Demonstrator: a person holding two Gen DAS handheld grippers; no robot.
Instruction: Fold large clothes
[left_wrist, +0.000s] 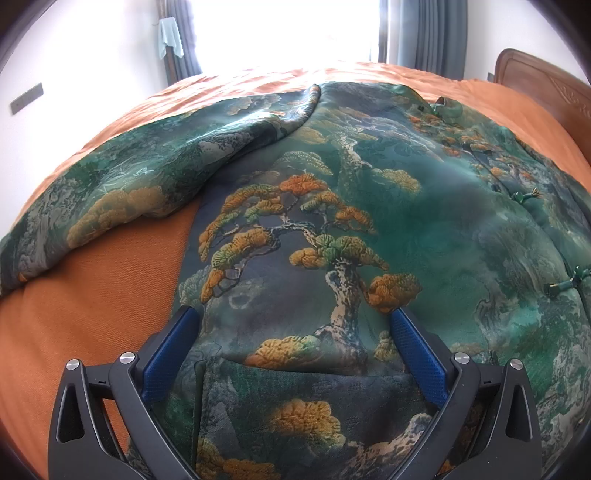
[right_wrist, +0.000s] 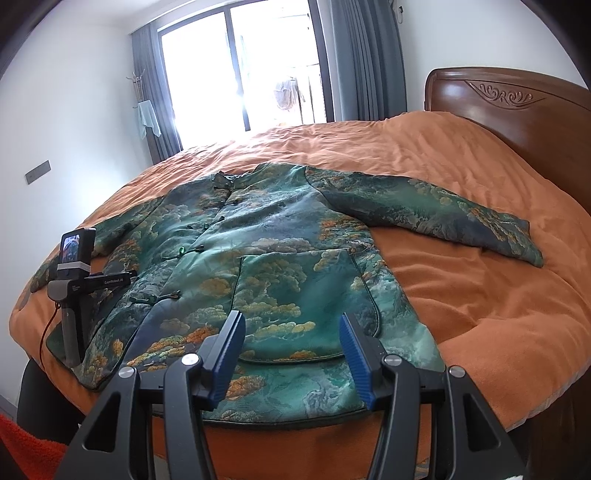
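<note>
Right wrist view: jacket (right_wrist: 266, 258) lying flat on bed (right_wrist: 480, 295), left sleeve hiding behind left gripper (right_wrist: 79, 291). Right gripper (right_wrist: 291, 325) hovering, fingers parted, empty. Left wrist view: fingers (left_wrist: 184, 325) spreading wide over jacket hem, holding nothing.

Bed (right_wrist: 461, 295) covered by orange quilt (right_wrist: 369, 147); green patterned jacket (right_wrist: 273, 236) laid flat on it, front up, sleeves spread.
</note>
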